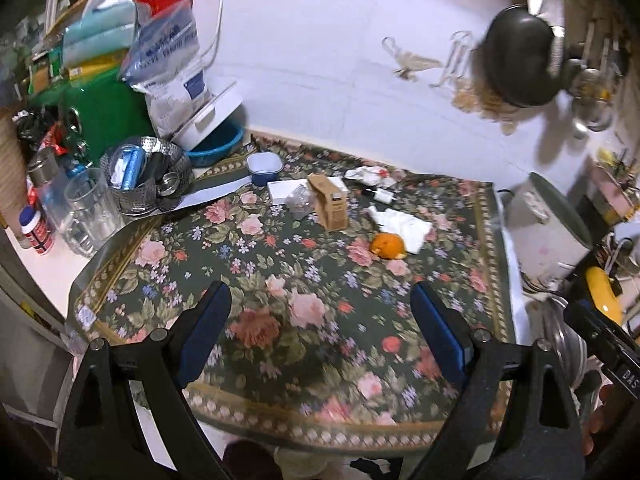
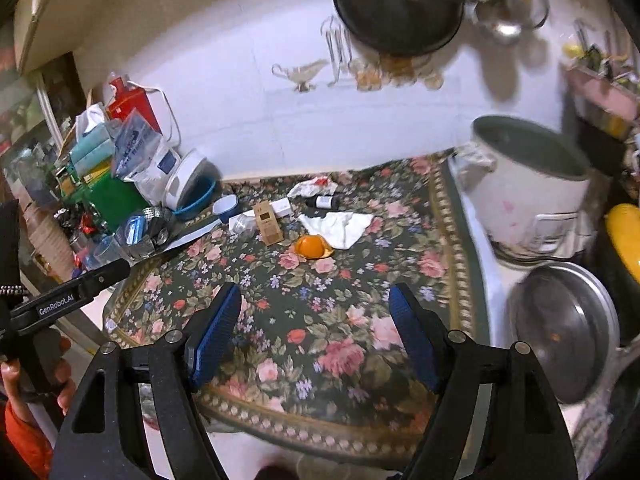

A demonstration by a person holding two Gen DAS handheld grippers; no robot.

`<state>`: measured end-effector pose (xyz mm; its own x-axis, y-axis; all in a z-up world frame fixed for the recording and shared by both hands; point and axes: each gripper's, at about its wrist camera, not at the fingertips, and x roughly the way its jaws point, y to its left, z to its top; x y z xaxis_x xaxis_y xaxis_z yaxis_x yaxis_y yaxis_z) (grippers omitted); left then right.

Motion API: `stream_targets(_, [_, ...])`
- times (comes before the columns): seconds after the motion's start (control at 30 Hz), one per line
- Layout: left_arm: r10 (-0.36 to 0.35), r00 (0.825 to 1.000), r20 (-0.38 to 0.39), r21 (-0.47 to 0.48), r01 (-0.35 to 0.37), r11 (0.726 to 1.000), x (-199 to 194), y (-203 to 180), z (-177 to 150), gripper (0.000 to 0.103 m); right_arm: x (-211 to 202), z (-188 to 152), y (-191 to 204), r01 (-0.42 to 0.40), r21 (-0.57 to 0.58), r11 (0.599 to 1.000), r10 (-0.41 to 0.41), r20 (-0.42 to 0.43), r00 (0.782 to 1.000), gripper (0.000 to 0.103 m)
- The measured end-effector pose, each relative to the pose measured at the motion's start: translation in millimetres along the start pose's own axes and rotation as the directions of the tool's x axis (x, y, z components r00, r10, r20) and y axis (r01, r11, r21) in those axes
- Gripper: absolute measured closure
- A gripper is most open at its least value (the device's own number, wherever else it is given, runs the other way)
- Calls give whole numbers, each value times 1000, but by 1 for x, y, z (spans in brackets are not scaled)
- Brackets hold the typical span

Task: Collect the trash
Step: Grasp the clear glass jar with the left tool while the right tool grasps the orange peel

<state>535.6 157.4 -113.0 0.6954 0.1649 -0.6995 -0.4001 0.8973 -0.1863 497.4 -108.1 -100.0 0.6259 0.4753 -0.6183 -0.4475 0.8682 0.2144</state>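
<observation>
You held both the left hand-held gripper (image 1: 320, 320) and the right hand-held gripper (image 2: 316, 320) released and empty above the floral table (image 1: 280, 352), well short of the orange peel (image 1: 388, 246) and crumpled tissue (image 1: 404, 224), where a loose pinch could have torn the tissue

My left wrist camera looks forward and down along my left fingers (image 1: 218, 332), from above the near edge of the bench (image 1: 280, 264), facing the white wall. My right wrist camera does the same over my right fingers (image 2: 408, 340), from a spot further right, so the rice cooker (image 2: 532, 196) sits large and close. Both views stand well back from the clutter. They share the floral cloth, the orange peel (image 1: 388, 246) (image 2: 314, 247), the brown carton (image 1: 330, 200) (image 2: 269, 222) and the black pan (image 1: 520, 56) (image 2: 396, 4) on the wall.
</observation>
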Motion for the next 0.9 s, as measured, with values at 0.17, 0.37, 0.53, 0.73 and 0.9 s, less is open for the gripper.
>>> stream_targets(0.17, [-14,999,-45,16,14,1000,56,20,29,12,63,18,3,-20,51,998,23,-64,998,30])
stream_targets(0.37, [-49,989,-137,66,58,996,134,49,69,12,157,34,9,23,144,989,-1,-149,989,30])
stream_targets(0.53, [-81,972,-222,63,97,993,198,72,88,12,246,39,2,86,264,961,-16,-257,966,30])
stream_targets(0.73, [-124,946,-301,43,143,989,262,81,96,12,309,28,-8,131,365,922,3,-343,939,46])
stream_targets(0.9, [-188,920,-343,-16,195,981,301,79,100,15,319,23,-2,144,347,927,-21,-335,942,72])
